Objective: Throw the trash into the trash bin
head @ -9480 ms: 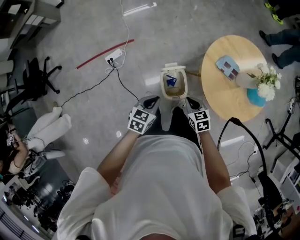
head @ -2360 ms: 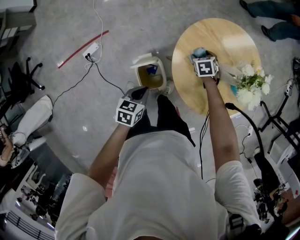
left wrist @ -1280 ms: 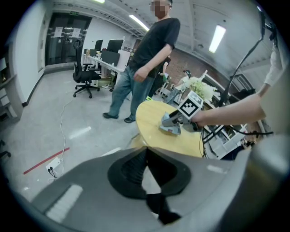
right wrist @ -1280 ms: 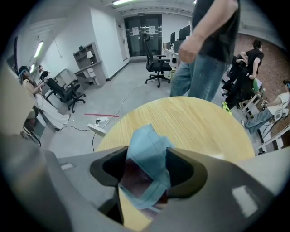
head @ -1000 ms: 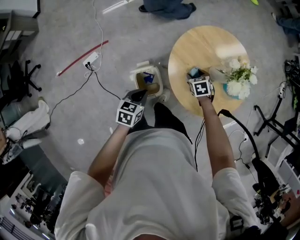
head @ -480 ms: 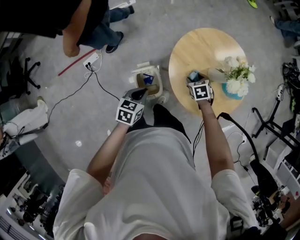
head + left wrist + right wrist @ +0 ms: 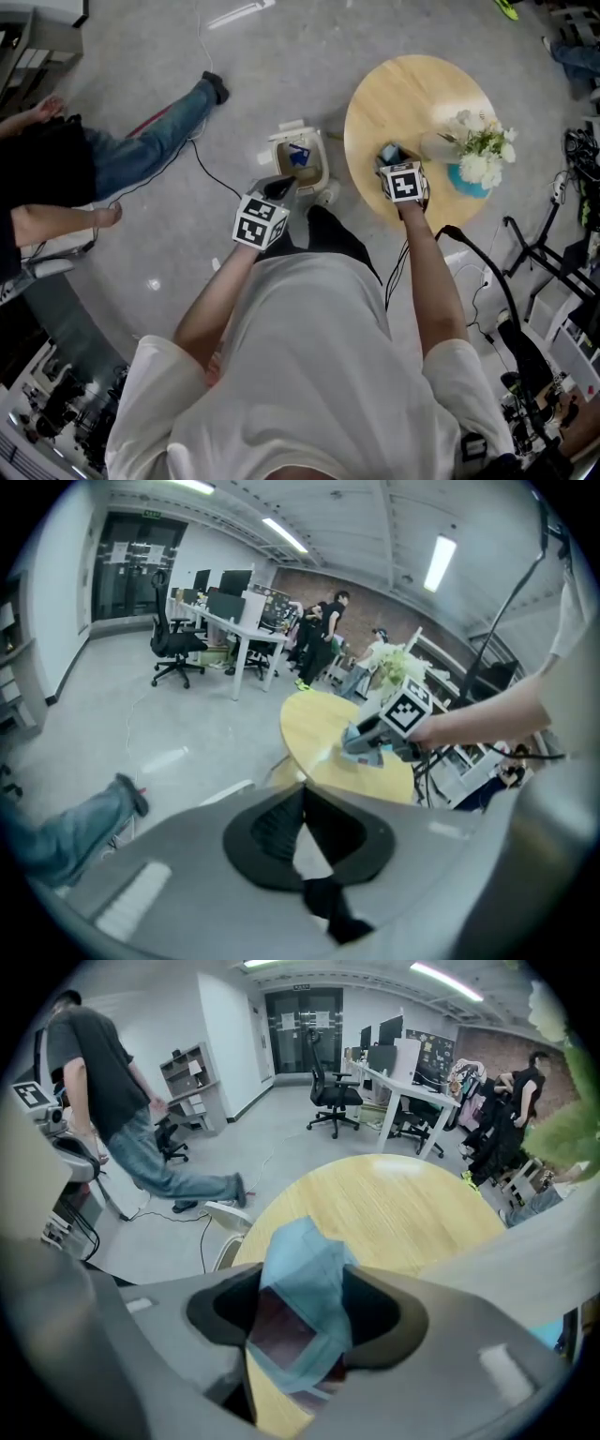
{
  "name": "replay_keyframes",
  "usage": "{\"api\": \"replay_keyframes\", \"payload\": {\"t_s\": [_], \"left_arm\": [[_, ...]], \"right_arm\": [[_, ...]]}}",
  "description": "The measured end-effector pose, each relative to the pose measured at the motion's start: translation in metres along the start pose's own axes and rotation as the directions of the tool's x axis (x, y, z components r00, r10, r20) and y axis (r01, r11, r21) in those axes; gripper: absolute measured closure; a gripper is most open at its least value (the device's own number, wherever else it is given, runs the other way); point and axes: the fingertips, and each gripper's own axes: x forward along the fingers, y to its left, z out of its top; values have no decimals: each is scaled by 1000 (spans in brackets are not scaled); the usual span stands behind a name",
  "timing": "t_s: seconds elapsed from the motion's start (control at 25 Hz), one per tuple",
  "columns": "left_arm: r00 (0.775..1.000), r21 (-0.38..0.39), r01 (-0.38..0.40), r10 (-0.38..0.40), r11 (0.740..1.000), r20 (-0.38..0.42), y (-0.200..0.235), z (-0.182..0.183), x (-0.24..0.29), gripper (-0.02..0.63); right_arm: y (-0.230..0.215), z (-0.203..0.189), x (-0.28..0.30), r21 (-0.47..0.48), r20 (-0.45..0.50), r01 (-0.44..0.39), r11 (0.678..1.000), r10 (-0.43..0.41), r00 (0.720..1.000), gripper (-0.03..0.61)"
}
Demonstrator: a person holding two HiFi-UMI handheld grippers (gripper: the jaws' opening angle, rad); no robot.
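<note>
- A crumpled light-blue packet with a dark red panel [image 7: 305, 1274] is clamped in the right tool [image 7: 300, 1314]. The jaws are spread wide and a pad is pressed on each side of it.
- The packet's lower end is hidden behind the tool body in the right gripper view. In the head view most of it is covered by the marker cube, and only a blue corner [image 7: 388, 152] is shown.
- The packet is held over the near edge of the round pale-wood counter [image 7: 422, 89]. Whether it touches the top cannot be told.
- The left tool [image 7: 300, 799] is empty, with its black pads brought together at the tips. It is held beside the small cream plastic bin with a raised lid [image 7: 312, 174] on the grey floor.
- The bin's near rim is covered by the left tool [image 7: 278, 189]. A blue scrap [image 7: 299, 156] is seen inside it, too small to identify.
- A bunch of white flowers in a teal vase [image 7: 480, 157] is set on the counter's far side.
- A bystander in jeans [image 7: 103, 155] is cut off by the left edge of the head view.
</note>
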Motion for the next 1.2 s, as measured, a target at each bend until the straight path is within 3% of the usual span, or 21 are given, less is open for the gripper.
{"api": "replay_keyframes", "payload": {"t_s": [1.2], "left_arm": [[999,-78,-41,43,996,22,35,-40,-39,609]], "right_arm": [[82,32,10,-67,11,-88,994,89,996,328]]}}
